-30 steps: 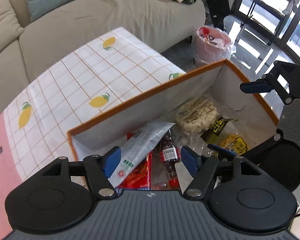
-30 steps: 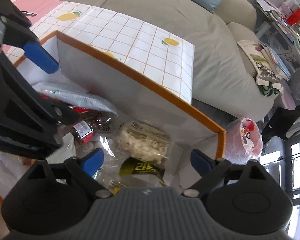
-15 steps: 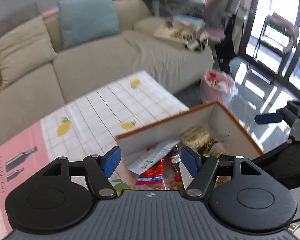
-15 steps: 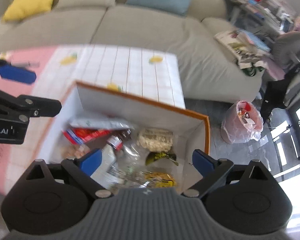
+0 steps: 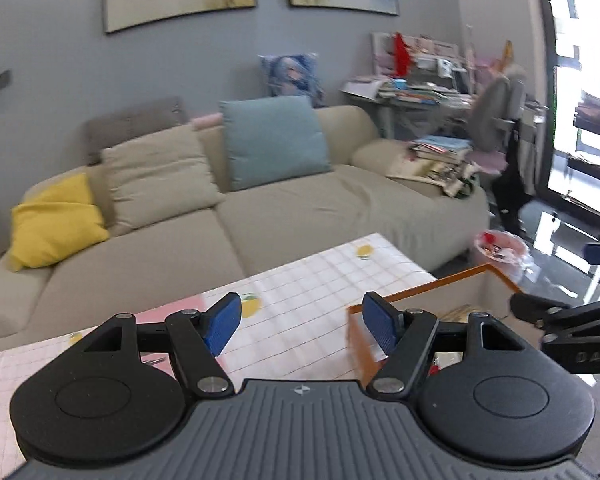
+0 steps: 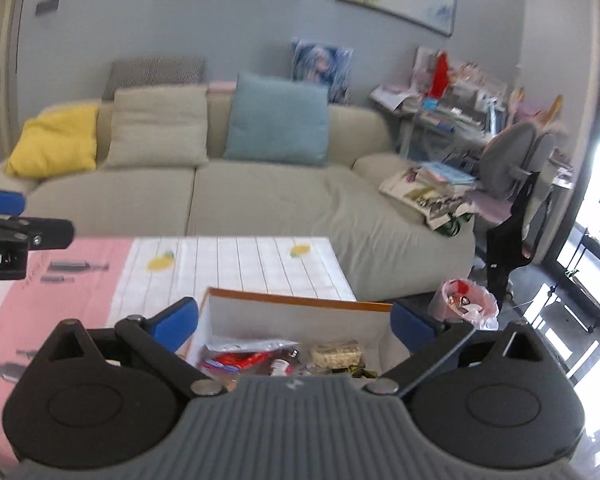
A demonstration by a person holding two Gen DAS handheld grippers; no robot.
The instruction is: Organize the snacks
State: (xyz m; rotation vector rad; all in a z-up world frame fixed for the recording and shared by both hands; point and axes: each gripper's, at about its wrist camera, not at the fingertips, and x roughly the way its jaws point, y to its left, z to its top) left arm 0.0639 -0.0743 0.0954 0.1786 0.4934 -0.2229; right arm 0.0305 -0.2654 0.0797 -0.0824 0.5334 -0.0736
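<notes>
A: Where are the snacks?
B: Inside the orange-rimmed box (image 6: pixel 300 300) on the counter (image 6: pixel 240 260); a red packet (image 6: pixel 240 358) and what may be a rice-cake pack (image 6: pixel 336 352), though it's blurry.
A: And the tongs?
B: The left tongs (image 5: pixel 300 322) gape wide, empty. The right tongs (image 6: pixel 296 322) are opening, nothing between the jaws, above the box.

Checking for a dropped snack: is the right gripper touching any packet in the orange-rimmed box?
Apart. Right wrist view: right gripper jaws opening, empty, above the box.
</notes>
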